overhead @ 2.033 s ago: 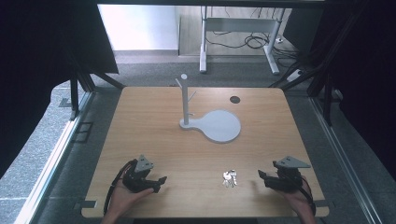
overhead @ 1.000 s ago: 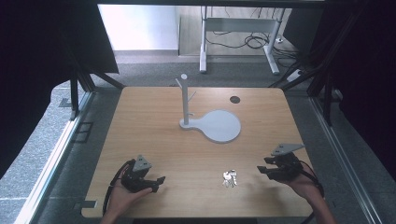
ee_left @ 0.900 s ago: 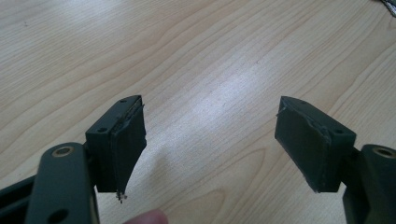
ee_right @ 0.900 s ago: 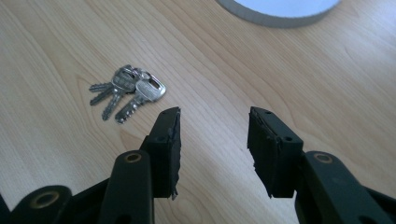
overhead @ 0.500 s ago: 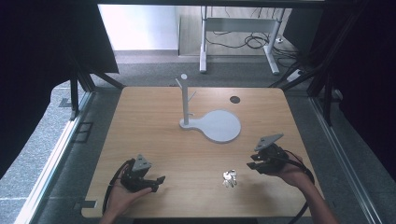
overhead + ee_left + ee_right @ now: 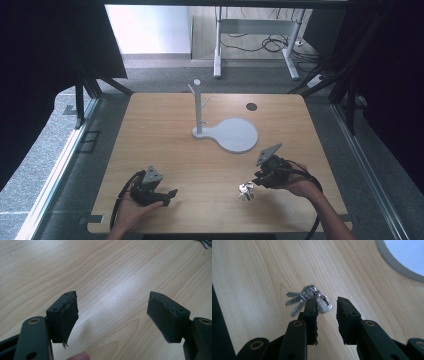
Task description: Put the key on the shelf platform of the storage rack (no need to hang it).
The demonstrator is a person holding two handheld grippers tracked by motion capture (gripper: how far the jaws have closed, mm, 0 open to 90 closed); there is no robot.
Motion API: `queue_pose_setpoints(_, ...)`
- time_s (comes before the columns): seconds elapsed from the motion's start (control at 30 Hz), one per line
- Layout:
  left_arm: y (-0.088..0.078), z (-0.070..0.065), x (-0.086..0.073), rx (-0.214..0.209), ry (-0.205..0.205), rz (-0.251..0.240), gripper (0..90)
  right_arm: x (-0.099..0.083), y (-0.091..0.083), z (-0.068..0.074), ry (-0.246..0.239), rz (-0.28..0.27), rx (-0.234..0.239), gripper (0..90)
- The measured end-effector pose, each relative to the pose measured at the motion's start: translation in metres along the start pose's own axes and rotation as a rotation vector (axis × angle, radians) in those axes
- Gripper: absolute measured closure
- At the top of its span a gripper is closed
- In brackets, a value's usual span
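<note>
Keys (image 6: 245, 190) lying flat near the bench (image 6: 165, 145) front edge, just left of the right tool (image 6: 259, 178) | light, stiff, slippery, loose on a ring; pinching the ring bunch looks safest | right tool jaws partly spread, having swung in from the right corner | left tool (image 6: 170, 196) resting wide apart, unmoved.

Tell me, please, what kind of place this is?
Probably a lab or workshop station set up for recording handling tasks. A wooden table stands between dark curtains, a person holds tongs in each hand (left tongs, right tongs), and cables lie on the floor behind.
</note>
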State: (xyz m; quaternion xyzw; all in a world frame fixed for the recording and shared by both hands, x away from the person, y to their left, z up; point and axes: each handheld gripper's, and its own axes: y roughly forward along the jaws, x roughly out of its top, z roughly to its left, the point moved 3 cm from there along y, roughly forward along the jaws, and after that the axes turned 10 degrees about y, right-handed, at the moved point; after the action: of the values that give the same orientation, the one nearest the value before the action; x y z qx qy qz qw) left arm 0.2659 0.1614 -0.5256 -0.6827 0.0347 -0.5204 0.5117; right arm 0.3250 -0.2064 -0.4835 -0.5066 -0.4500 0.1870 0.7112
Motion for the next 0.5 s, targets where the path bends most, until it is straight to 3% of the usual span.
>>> queue_pose_setpoints(0.5,-0.003,0.003,0.0,0.006,-0.007,-0.009,25.2,0.012,0.02,0.006,-0.026,0.045,0.03,71.7)
